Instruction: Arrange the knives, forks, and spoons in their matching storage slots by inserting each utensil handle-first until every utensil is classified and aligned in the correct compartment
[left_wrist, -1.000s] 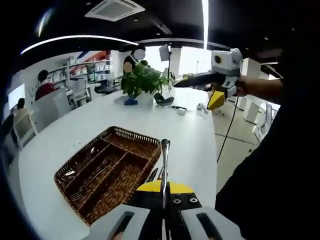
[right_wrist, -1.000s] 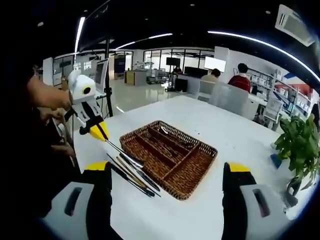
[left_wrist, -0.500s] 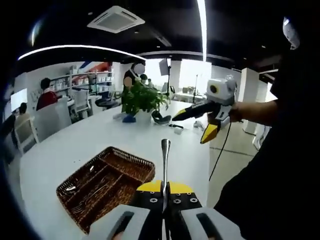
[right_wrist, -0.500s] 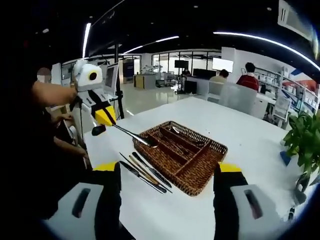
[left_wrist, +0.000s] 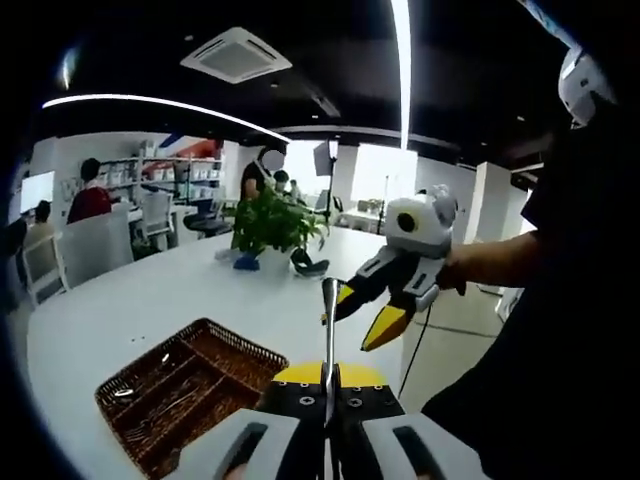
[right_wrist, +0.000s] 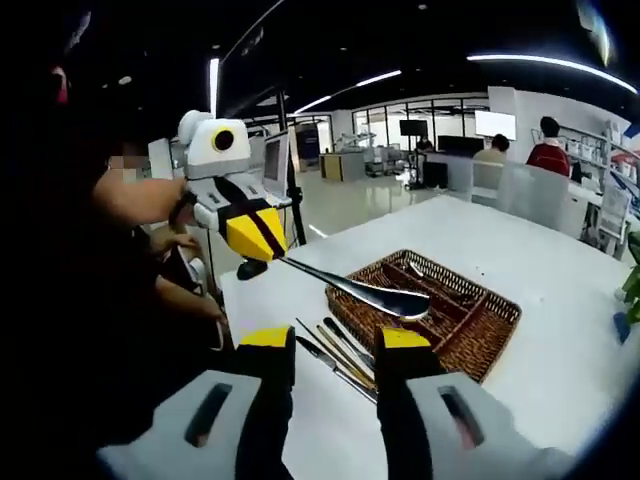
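Observation:
My left gripper (left_wrist: 328, 388) is shut on a metal spoon (left_wrist: 329, 320) that sticks straight up from its jaws. In the right gripper view the same left gripper (right_wrist: 262, 250) comes in from the left, and the spoon (right_wrist: 385, 298) reaches out with its bowl hovering just above the gap between my right gripper's yellow-tipped jaws. My right gripper (right_wrist: 335, 345) is open, with nothing in it. It also enters the left gripper view from the right, where the right gripper (left_wrist: 362, 312) stands close beside the spoon's tip. The brown wicker cutlery basket (right_wrist: 495, 318) (left_wrist: 130, 372) holds several utensils.
Several loose knives or forks (right_wrist: 340, 355) lie on the white table (right_wrist: 560, 380) in front of the basket. A potted plant (left_wrist: 272, 225) stands at the far end. A person's arm (left_wrist: 500, 265) holds the right gripper. People sit at desks in the background.
The two grippers have come close together above the table's near edge. My right gripper's jaws have narrowed around the spoon's bowl end. The left gripper still grips the spoon.

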